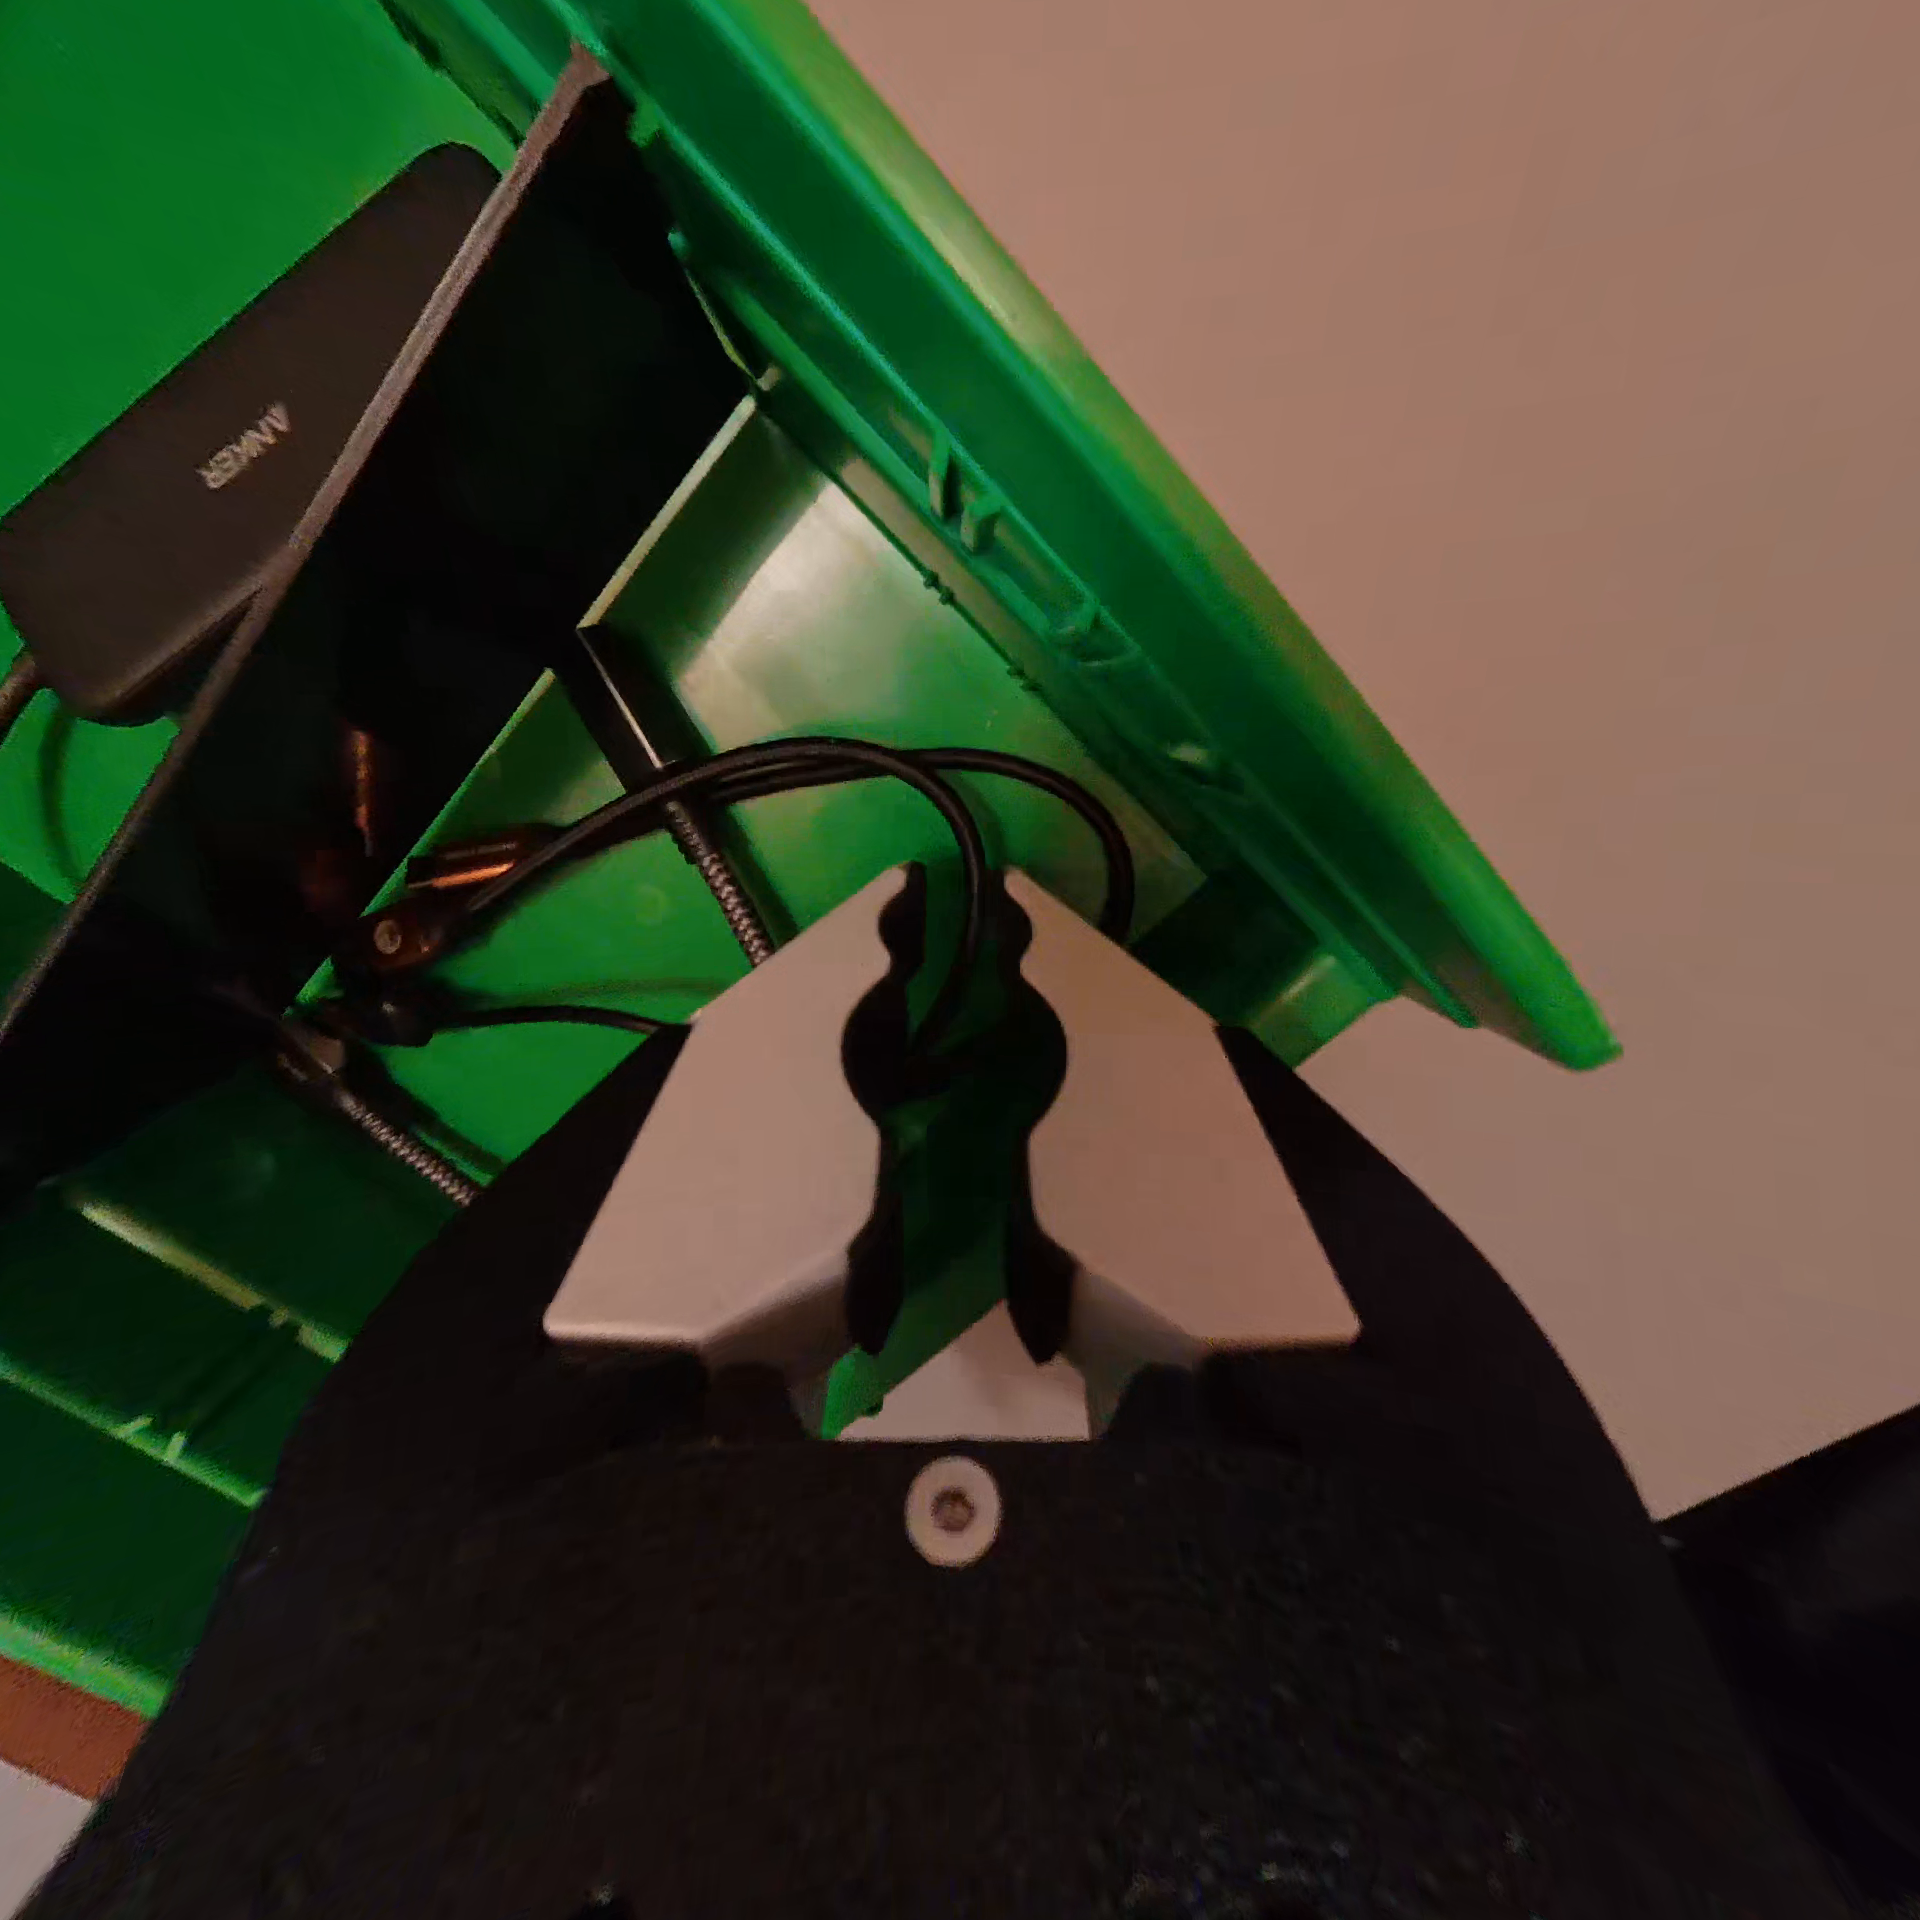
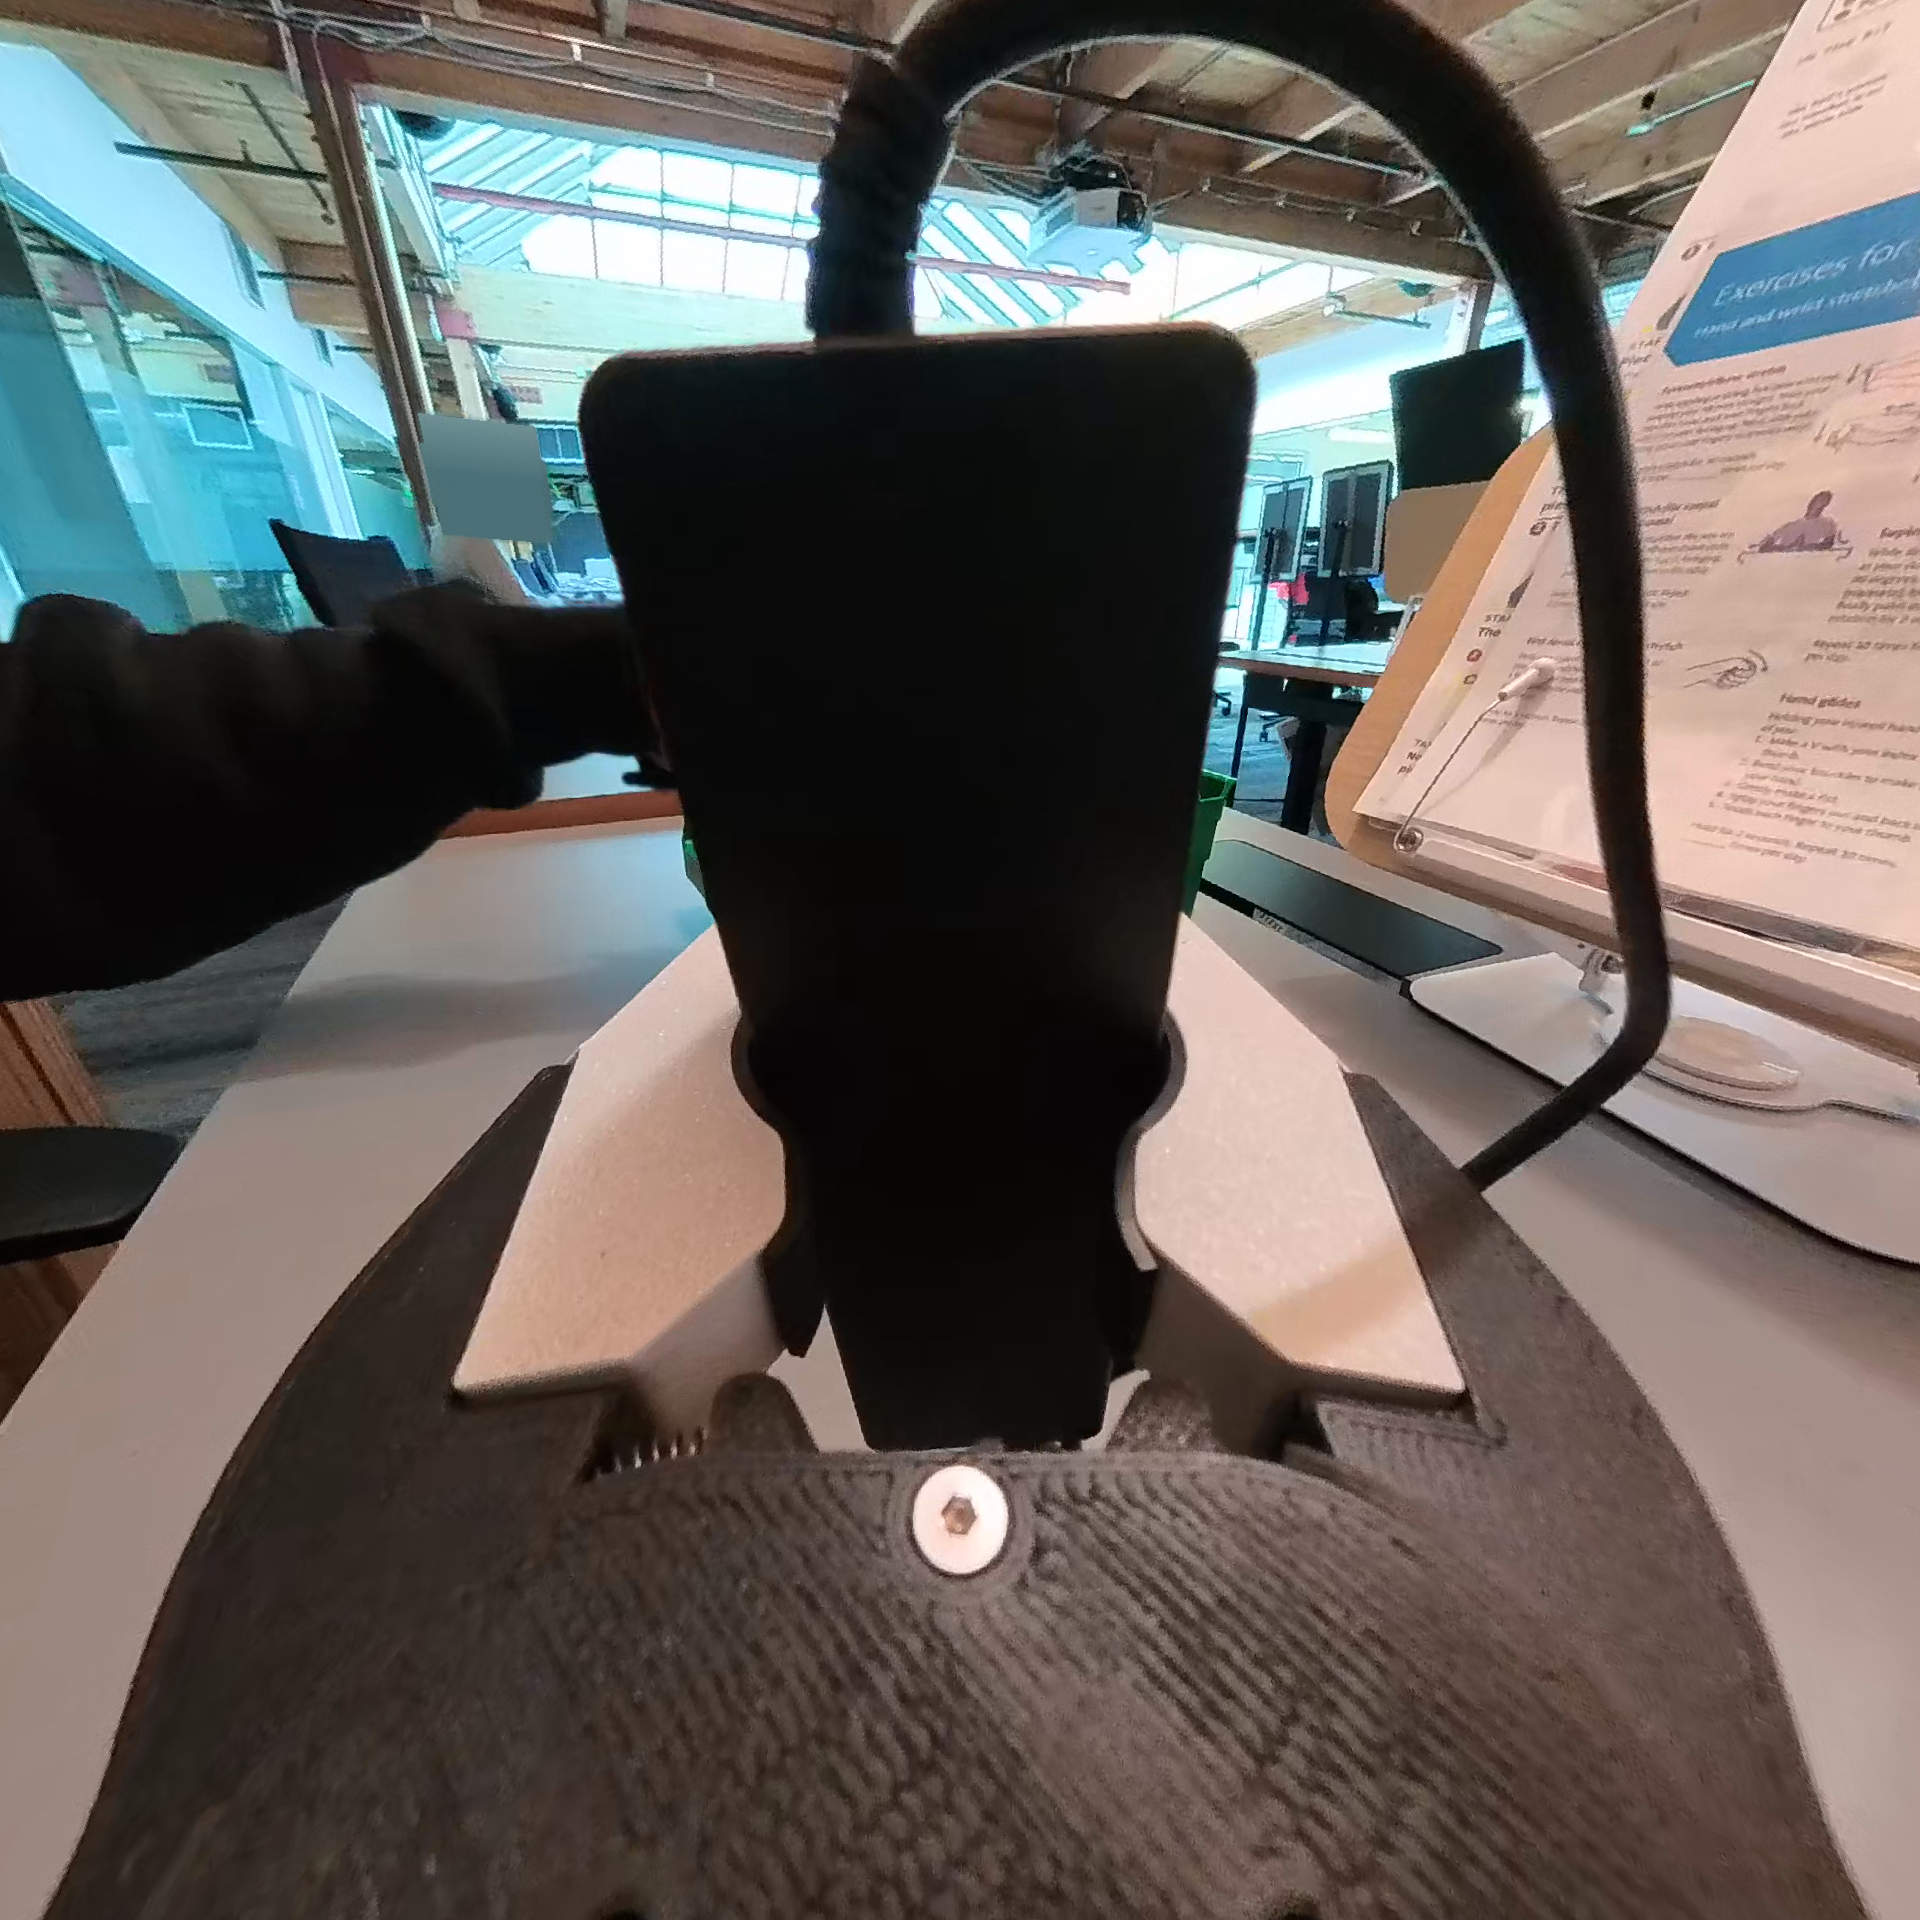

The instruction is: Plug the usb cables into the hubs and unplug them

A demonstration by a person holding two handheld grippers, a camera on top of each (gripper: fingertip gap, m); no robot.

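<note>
In the left wrist view my left gripper (image 1: 961, 894) reaches into a green bin (image 1: 1039, 416) and its fingers are closed on thin black cables (image 1: 831, 753) that loop between them. The cables' plugs (image 1: 468, 862) lie by a black divider (image 1: 343, 675). A dark grey USB hub (image 1: 208, 447) lies in the compartment beyond it. In the right wrist view my right gripper (image 2: 956, 1039) is shut on a black USB hub (image 2: 914, 623) and holds it upright above the table. The hub's thick black cable (image 2: 1558, 468) arches from its top over to the right and down.
A braided cable (image 1: 727, 894) runs along the bin floor. A person's dark sleeve (image 2: 260, 748) reaches in from the left over the grey table (image 2: 468, 935). A stand with a printed sheet (image 2: 1714, 520) and a black pad (image 2: 1351, 925) are on the right. The bin's edge (image 2: 1210, 821) peeks out behind the hub.
</note>
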